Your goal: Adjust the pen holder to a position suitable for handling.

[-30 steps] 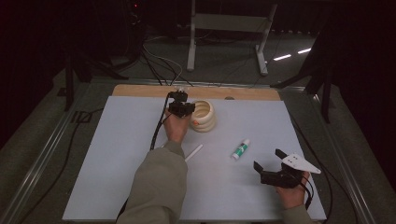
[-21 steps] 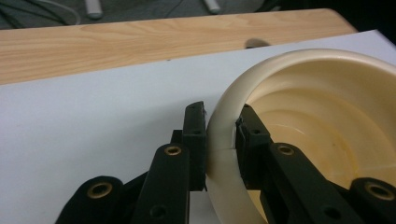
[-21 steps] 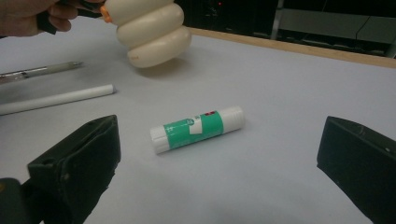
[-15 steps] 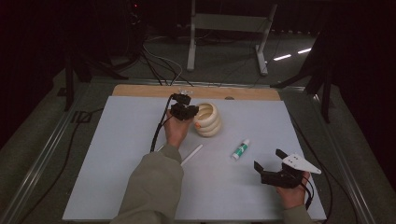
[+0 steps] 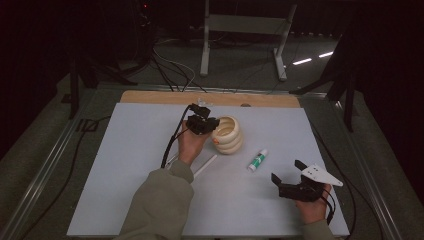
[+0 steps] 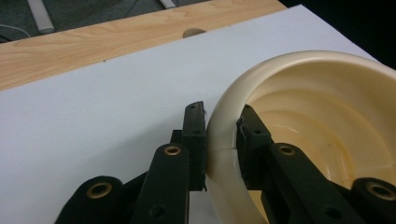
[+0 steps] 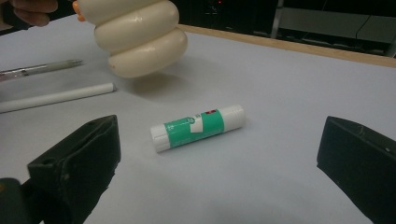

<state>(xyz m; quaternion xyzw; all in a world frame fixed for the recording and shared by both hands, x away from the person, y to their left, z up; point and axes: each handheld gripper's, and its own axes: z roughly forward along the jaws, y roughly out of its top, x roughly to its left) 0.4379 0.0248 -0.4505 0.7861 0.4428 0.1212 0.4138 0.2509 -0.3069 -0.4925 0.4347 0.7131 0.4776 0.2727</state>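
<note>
Near the middle of the high view, the left gripper (image 5: 204, 125) is clamped on the rim of the cream, ribbed ceramic pot (image 5: 228, 134), one jaw inside and one outside, probably to lift or tip it; in the right gripper view the pot hangs tilted above its shadow. The right gripper (image 5: 295, 181), lower right, waits with jaws spread wide, facing the green-and-white glue stick (image 7: 197, 127). A white rod (image 7: 56, 97) and clear pen (image 7: 39, 68) run off that frame's left edge.

A green-and-white glue stick (image 7: 197, 126) lies between the right tool's (image 7: 219, 158) wide-apart jaws.
</note>
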